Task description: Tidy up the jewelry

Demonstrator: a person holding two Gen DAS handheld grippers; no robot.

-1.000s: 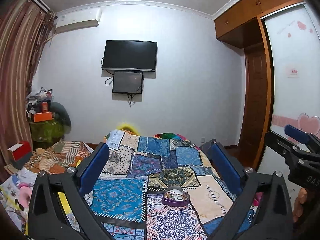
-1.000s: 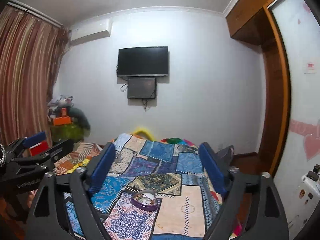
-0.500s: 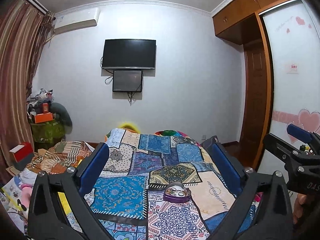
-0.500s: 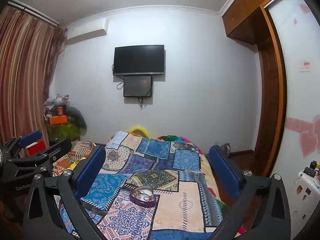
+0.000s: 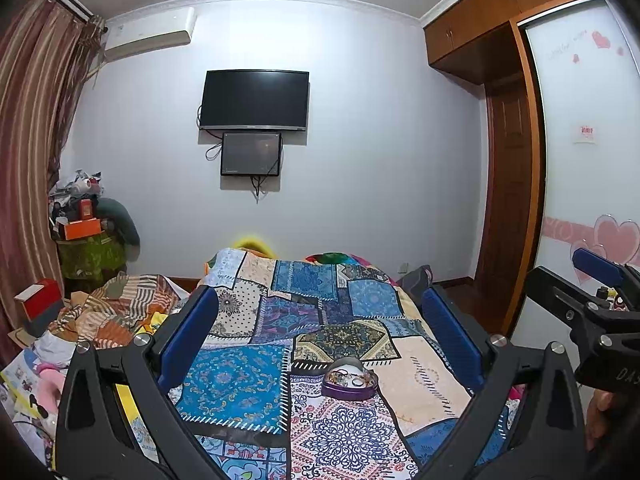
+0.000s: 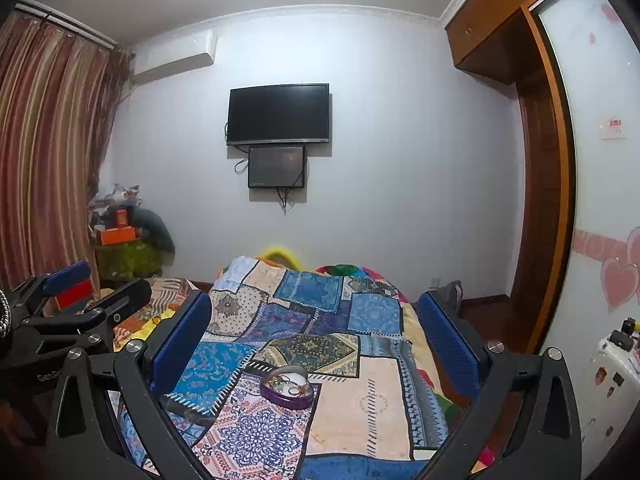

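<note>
A purple heart-shaped jewelry box (image 5: pixel 350 383) with rings and bangles inside sits open on a patchwork bedspread (image 5: pixel 240 384). It also shows in the right wrist view (image 6: pixel 287 390). My left gripper (image 5: pixel 318 316) is open and empty, held above the bed with the box well ahead between its blue pads. My right gripper (image 6: pixel 314 320) is open and empty too, at a similar height. Each gripper shows at the edge of the other's view: the right one (image 5: pixel 596 300), the left one (image 6: pixel 68 300).
A TV (image 5: pixel 254 100) and a smaller screen hang on the far wall. Piled clothes (image 5: pixel 116 312) and a cluttered stand (image 5: pixel 86 240) are at the left of the bed. A wardrobe and door (image 5: pixel 512 200) stand at the right.
Both grippers have tilted and drifted slightly; the jewelry box sits a little lower and nearer in both views. The right gripper's jaws look wider than a second ago.
</note>
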